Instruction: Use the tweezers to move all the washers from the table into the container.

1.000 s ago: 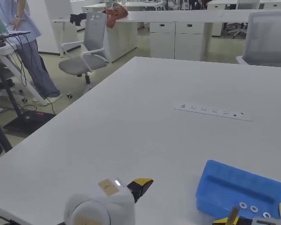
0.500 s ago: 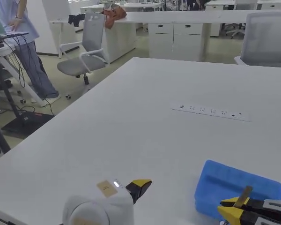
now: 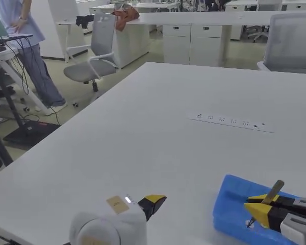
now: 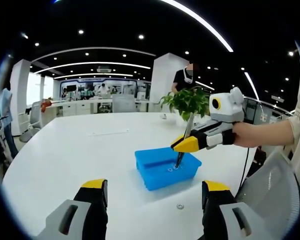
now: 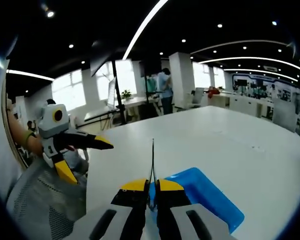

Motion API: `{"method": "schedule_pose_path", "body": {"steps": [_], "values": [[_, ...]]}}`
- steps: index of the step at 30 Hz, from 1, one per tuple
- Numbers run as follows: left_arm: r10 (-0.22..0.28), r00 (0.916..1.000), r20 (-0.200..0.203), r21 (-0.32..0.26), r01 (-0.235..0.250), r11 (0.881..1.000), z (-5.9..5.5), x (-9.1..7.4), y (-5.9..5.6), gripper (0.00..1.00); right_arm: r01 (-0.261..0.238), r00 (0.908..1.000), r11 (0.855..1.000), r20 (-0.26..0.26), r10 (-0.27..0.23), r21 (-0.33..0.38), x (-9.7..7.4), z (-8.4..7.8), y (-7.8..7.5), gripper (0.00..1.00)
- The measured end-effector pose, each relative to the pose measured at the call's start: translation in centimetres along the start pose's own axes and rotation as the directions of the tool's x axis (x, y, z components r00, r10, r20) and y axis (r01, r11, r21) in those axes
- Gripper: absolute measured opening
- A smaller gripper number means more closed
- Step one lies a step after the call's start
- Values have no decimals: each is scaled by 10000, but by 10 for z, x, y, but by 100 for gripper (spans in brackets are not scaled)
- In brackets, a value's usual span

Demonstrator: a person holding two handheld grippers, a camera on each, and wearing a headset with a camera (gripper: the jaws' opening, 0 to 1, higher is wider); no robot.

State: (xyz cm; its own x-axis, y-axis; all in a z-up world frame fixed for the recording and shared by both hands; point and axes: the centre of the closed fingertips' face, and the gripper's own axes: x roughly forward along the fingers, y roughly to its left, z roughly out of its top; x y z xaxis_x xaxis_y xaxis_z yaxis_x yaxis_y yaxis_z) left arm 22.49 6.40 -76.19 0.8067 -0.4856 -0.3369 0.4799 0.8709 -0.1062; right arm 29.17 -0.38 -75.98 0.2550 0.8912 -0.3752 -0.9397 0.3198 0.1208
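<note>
Right gripper [image 5: 149,186]: jaws closed on the tweezers [image 5: 152,155], which stick out above and below the yellow tips. It is over the blue container [image 3: 232,201], on the near right of the white table [image 3: 143,143]. In the left gripper view the tweezer tips point down inside the container, at or just above a couple of small washers [image 4: 171,170] on its floor. They're too small to tell whether the tips hold one. A loose washer [image 4: 180,206] lies on the table off the container's near left corner, close to it but not touching. Left gripper [image 4: 155,186]: jaws wide apart, nothing between them, low over the table left of the container and apart from it. Power strip [image 3: 232,122] is set into the table farther back.
</note>
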Motion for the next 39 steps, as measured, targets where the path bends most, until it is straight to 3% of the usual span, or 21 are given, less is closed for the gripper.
{"method": "schedule_pose_path", "body": {"steps": [12, 21, 27, 39], "values": [[7, 10000, 31, -27, -7, 10000, 0, 0, 0, 78, 372, 9991, 9974, -248, -357, 621, 15, -2, -35, 3], [40, 10000, 65, -34, -39, 10000, 1, -1, 0, 78, 539, 9954, 9918, -848, -443, 1156, 27, -20, -59, 3], [38, 10000, 44, -22, -38, 10000, 1, -1, 0, 78, 715, 9912, 9865, -1205, -539, 1473, 34, -32, -67, 3], [89, 10000, 36, -28, -89, 10000, 1, -2, 1, 78, 627, 9830, 9872, -1802, -357, 1468, 39, -47, -64, 3]]}}
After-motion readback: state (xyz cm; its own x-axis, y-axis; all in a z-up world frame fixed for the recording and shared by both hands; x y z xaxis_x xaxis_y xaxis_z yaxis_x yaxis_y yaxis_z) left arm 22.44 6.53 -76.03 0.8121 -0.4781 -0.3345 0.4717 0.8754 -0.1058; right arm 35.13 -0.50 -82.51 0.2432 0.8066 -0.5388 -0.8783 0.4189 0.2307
